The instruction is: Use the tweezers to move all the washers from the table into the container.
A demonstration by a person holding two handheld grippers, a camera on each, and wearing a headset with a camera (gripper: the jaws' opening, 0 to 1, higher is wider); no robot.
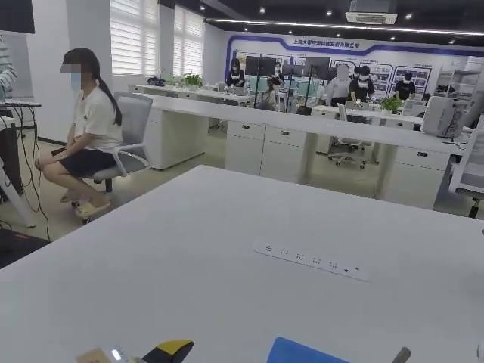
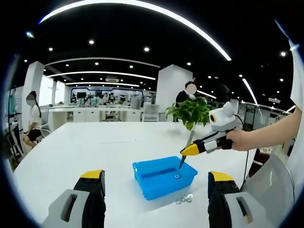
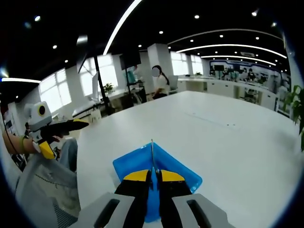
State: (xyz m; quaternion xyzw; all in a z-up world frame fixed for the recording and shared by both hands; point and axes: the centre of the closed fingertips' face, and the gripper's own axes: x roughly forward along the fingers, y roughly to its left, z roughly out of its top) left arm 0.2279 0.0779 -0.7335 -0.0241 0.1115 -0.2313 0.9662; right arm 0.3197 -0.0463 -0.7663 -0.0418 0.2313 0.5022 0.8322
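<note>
The right gripper [image 3: 153, 176] pinches the tweezers [image 3: 152, 154] between its fingers, long axis slanting tip-down over the blue container [image 2: 164, 178]. The left gripper [image 2: 156, 183] hangs, fingers spread. Washers [image 2: 184, 200] lie at the container's 5 o'clock. Open counter [image 2: 95, 152] stretches toward 12.

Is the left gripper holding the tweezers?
No, the left gripper is open and empty; the right gripper holds the tweezers over the blue container.
</note>
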